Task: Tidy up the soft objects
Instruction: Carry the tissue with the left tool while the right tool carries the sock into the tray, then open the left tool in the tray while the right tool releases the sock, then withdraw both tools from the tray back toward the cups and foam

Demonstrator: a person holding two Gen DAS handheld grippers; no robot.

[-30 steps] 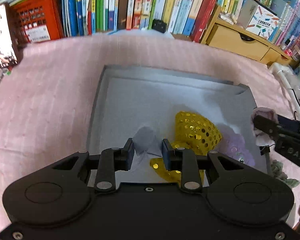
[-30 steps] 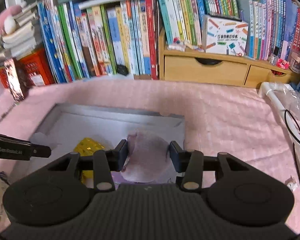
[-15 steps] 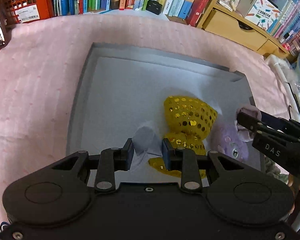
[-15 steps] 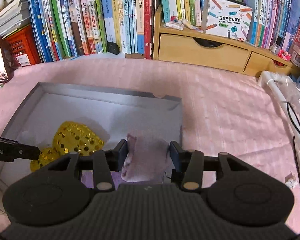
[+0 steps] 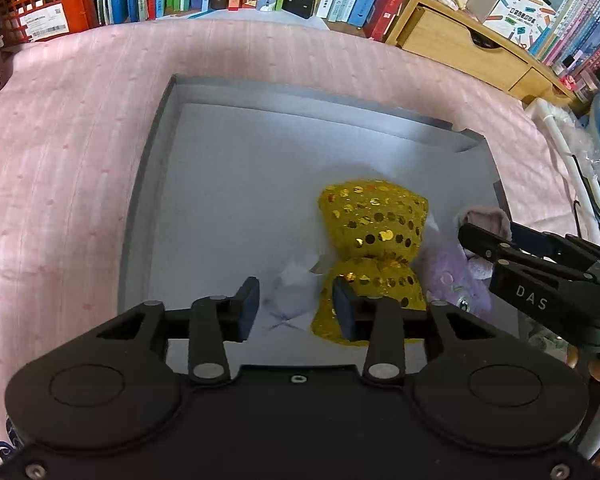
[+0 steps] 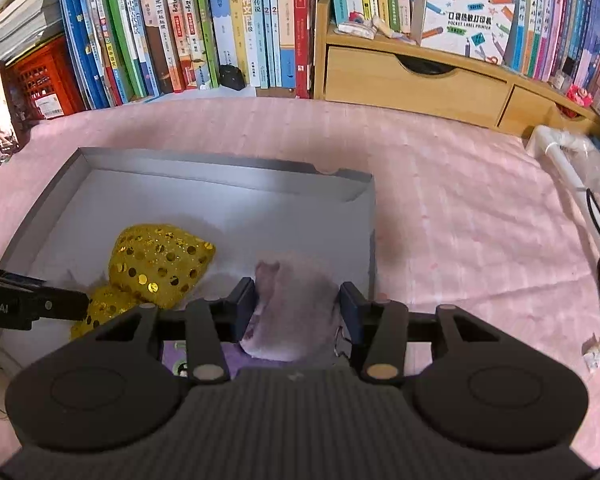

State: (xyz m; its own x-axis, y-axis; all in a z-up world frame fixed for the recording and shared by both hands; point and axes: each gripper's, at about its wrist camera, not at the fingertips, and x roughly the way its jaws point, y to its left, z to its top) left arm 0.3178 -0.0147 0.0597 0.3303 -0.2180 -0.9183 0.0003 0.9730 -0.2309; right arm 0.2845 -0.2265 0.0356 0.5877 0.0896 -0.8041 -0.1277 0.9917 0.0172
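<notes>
A shallow grey box (image 5: 148, 208) lies on the pink cloth. Inside it lie a gold sequinned bow (image 5: 374, 236) and a purple plush toy (image 5: 456, 280). My left gripper (image 5: 296, 306) is open over the box's near edge, just left of the bow, with crumpled white paper (image 5: 292, 292) between its fingers. My right gripper (image 6: 298, 306) is shut on the plush toy's pale pink-grey ear (image 6: 292, 312), over the box's near right corner (image 6: 370, 216). The bow (image 6: 156, 264) also shows in the right wrist view.
A row of upright books (image 6: 180, 28) and a wooden drawer unit (image 6: 412, 80) stand at the back. A red crate (image 5: 32, 4) is at the back left. A white tube (image 6: 572, 176) and black cable (image 6: 596, 216) lie at the right.
My left gripper's fingers have spread apart and it has moved forward over the box. My right gripper has come down with the plush toy into the box, beside the bow.
</notes>
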